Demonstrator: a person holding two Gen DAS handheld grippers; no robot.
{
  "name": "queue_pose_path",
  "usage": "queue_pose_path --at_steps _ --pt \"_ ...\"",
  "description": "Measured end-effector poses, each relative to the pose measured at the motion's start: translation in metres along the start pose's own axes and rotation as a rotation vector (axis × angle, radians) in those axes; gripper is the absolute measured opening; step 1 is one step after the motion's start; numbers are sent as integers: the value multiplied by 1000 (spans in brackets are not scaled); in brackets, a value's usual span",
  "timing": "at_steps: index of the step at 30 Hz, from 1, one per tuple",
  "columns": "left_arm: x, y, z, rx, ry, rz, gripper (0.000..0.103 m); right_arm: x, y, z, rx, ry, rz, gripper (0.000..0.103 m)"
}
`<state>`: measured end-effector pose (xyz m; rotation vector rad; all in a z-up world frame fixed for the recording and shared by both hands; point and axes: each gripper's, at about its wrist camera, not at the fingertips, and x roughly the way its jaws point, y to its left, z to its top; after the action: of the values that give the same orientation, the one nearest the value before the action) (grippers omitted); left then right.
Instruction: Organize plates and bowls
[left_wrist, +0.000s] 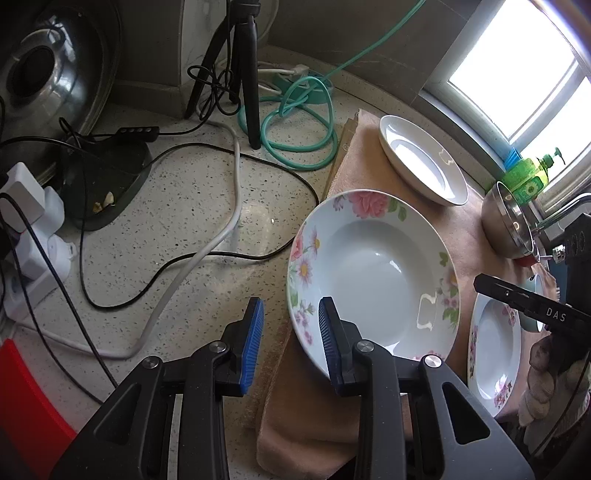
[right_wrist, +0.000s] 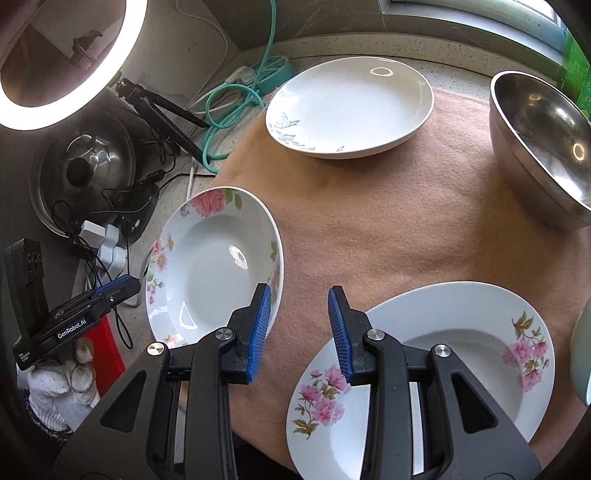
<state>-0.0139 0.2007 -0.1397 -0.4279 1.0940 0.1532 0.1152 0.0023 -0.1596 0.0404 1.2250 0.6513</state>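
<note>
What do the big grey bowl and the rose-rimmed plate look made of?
Grey bowl: likely stainless steel, brushed shine, mirrors the ring light. Rose-rimmed plate: probably glazed ceramic or porcelain, glossy white with printed flowers and sharp highlights; melamine cannot be ruled out.

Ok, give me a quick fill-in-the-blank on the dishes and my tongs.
1. Counting the rose plate, the peach towel carries ___ plates.
2. The only metal dish on it is a steel ___.
3. The right tongs stand open and hold ___.
Missing: three; bowl; nothing.
</note>
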Motion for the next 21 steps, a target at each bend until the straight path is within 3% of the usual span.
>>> queue_pose_path --at_steps 8,15,21 --pt "8 1 3 16 21 -17 29 23 3 5 42 38 24 33" --pt "16 3 4 7 44 -34 29 32 4 9 60 58 40 23" --pt "17 -4 5 37 32 -48 19 37 6 10 69 69 55 16"
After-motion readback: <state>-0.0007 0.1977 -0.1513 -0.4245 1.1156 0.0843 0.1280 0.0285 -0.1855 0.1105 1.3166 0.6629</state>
